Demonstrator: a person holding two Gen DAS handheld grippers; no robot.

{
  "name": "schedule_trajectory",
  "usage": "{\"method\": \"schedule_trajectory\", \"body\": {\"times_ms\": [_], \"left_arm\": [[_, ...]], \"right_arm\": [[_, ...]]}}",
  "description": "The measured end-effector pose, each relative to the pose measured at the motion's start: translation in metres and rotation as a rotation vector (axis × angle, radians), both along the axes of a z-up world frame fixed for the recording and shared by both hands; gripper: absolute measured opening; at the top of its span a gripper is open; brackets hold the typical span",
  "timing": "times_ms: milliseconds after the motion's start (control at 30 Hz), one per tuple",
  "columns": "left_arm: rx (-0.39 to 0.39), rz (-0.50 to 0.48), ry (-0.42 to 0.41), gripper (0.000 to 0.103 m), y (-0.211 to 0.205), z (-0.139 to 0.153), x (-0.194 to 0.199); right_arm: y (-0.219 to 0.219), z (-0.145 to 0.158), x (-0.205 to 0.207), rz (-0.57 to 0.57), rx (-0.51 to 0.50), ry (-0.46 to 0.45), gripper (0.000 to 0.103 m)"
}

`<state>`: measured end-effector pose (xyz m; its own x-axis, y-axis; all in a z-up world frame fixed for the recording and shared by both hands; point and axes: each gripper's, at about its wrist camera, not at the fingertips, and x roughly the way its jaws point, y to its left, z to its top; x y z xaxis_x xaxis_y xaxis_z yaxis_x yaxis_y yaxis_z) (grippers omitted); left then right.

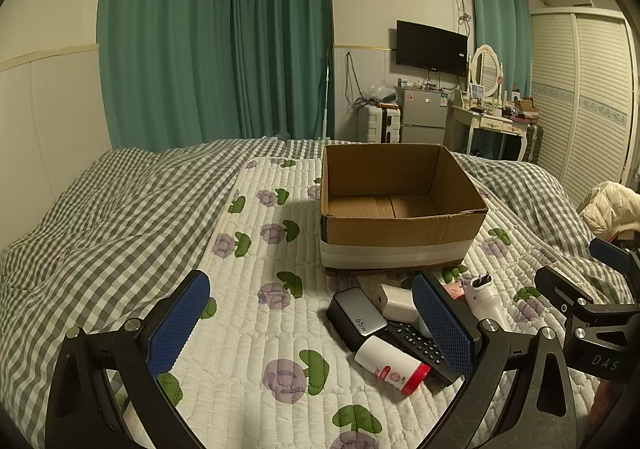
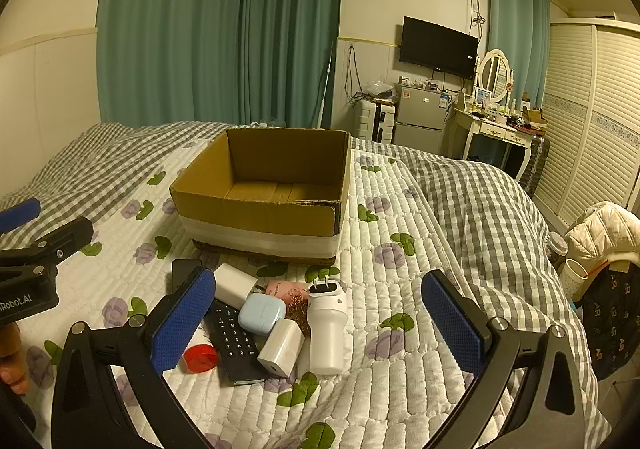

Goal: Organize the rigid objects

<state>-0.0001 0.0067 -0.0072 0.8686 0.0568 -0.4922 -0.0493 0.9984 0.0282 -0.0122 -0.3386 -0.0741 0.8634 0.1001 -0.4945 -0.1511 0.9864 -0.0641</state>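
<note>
— Where's the stuff they mean to tidy?

— In a heap on the bed (image 2: 400,389), just in front of the cardboard box (image 2: 260,217), which looks bare inside. A black remote (image 2: 234,341), two white chargers, a pale blue earbud case (image 2: 262,313), a white plug-in gadget (image 2: 326,325) and a red-capped bottle (image 1: 394,365).

— And the grippers?

— Both spread wide, holding nothing. The left gripper (image 1: 312,325) hovers to the left of the heap, the right gripper (image 2: 318,323) straddles it.

— How would those handle, do you reckon?

— All hard and light, I'd say. The earbud case looks smooth and rounded, so it might slip; pinch it across the flat faces. The remote is long and partly buried, best taken across its narrow middle. The bottle could roll, so grip across its body.
</note>
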Motion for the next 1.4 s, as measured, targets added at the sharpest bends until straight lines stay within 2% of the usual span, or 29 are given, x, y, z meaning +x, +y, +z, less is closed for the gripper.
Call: {"method": "schedule_trajectory", "body": {"times_ms": [200,400,533,700,900,1000,1100,1233,1400], "left_arm": [[-0.004,0.0,-0.015,0.103,-0.001,0.002,-0.002],[0.024,0.005,-0.01,0.103,-0.007,0.011,0.001],[0.038,0.027,0.104,0.102,-0.012,-0.007,0.022],[-0.007,0.041,0.312,0.09,-0.017,-0.061,0.051],[-0.025,-0.032,0.413,0.09,-0.044,-0.095,0.061],[-0.026,-0.025,0.465,0.08,-0.051,-0.11,0.071],[-0.078,-0.041,0.506,0.071,-0.053,-0.119,0.077],[-0.125,-0.093,0.553,0.045,-0.06,-0.131,0.076],[-0.108,-0.132,0.545,0.04,-0.053,-0.122,0.067]], "right_arm": [[0.0,0.001,0.0,-0.007,-0.001,-0.001,0.103],[0.0,0.011,0.003,-0.008,-0.026,0.011,0.103],[-0.001,0.016,0.012,-0.013,-0.066,0.024,0.103],[-0.003,-0.003,0.038,-0.002,-0.075,0.12,0.103],[-0.002,-0.045,0.056,-0.004,-0.082,0.261,0.103],[-0.003,-0.052,0.061,-0.001,-0.073,0.291,0.1],[-0.007,-0.054,0.062,-0.003,-0.053,0.304,0.099],[-0.007,-0.059,0.065,-0.006,-0.045,0.333,0.088],[0.001,-0.061,0.063,0.005,-0.065,0.359,0.076]]}}
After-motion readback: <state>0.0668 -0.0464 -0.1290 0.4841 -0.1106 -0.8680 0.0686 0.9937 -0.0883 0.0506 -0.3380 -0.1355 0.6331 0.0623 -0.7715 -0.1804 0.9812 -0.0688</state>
